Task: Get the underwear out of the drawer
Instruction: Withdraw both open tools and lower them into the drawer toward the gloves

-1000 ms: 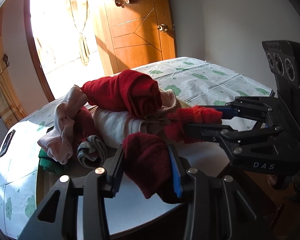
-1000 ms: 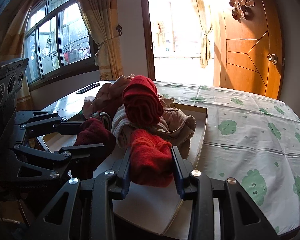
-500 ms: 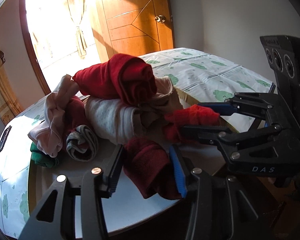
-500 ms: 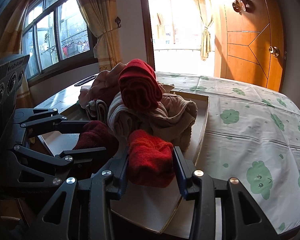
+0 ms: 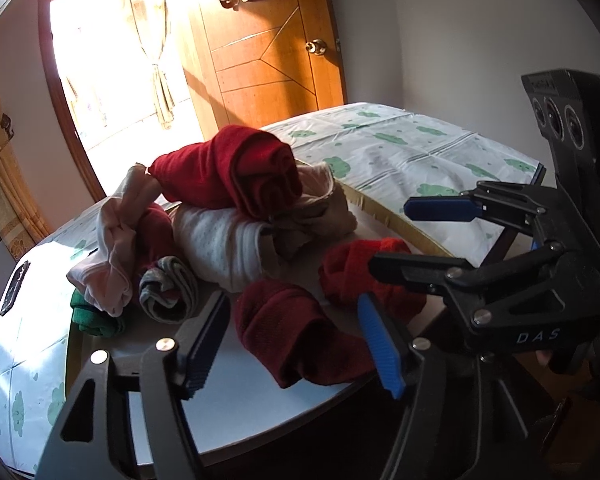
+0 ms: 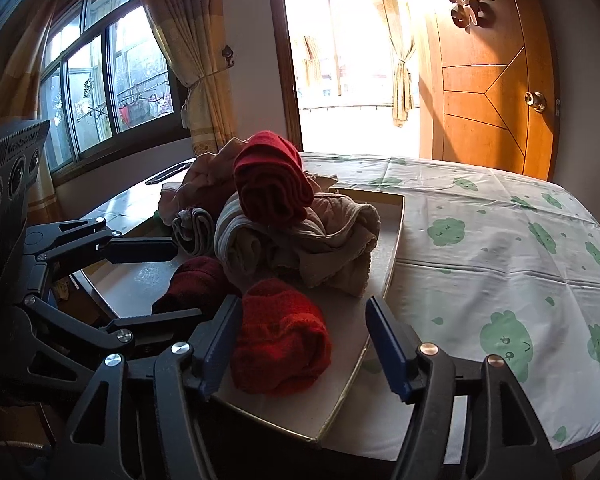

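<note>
The left gripper stands wide open around a dark red roll in the drawer. The right gripper, equally spread, brackets a bright red roll. Only the left wrist view shows the green garment.

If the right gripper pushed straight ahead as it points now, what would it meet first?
Probably the bright red rolled garment lying between the open right gripper jaws; beyond it, the beige bundle. Depth is uncertain.

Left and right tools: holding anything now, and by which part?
Nothing held. Left tool is open around the dark red roll; right tool is open around the bright red roll.
</note>
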The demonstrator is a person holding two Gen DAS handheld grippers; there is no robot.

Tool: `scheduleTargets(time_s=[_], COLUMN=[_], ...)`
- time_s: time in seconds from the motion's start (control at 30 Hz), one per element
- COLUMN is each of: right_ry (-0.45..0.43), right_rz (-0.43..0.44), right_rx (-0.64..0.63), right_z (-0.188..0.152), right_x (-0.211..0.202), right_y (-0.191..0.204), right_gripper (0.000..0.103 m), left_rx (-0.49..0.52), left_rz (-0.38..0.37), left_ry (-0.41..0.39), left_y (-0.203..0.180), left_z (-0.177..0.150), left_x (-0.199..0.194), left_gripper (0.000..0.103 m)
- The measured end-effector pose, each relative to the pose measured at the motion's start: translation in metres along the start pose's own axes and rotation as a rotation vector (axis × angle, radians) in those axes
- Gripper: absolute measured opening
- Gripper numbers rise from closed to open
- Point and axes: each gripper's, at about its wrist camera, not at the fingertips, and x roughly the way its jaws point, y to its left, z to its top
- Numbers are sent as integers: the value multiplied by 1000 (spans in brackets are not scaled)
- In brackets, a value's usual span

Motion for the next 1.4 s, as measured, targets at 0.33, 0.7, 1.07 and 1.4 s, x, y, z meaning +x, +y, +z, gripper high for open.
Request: scheduleTargets(time_s=[0.33, 0.7, 1.07, 1.4], right_ry=[-24, -21, -3, 49], right_rz=[-3, 13, 27, 42], right_rx=[16, 35, 29, -61], right_z=[-6, -19, -39, -65], right_x=[-14, -25, -35, -46], right_y=[3, 8, 19, 43], right_gripper=[68, 68, 72, 73], left_rx=[-10, -15, -29, -33], left_rz=[-15, -35, -35, -13], left_ry=[-32, -45, -66, -87], left_y=[-5, -16, -17, -12], left_z=[-4, -19, -38, -70], left_x=[-14, -25, -42, -68], left_gripper=[73, 73, 77, 86])
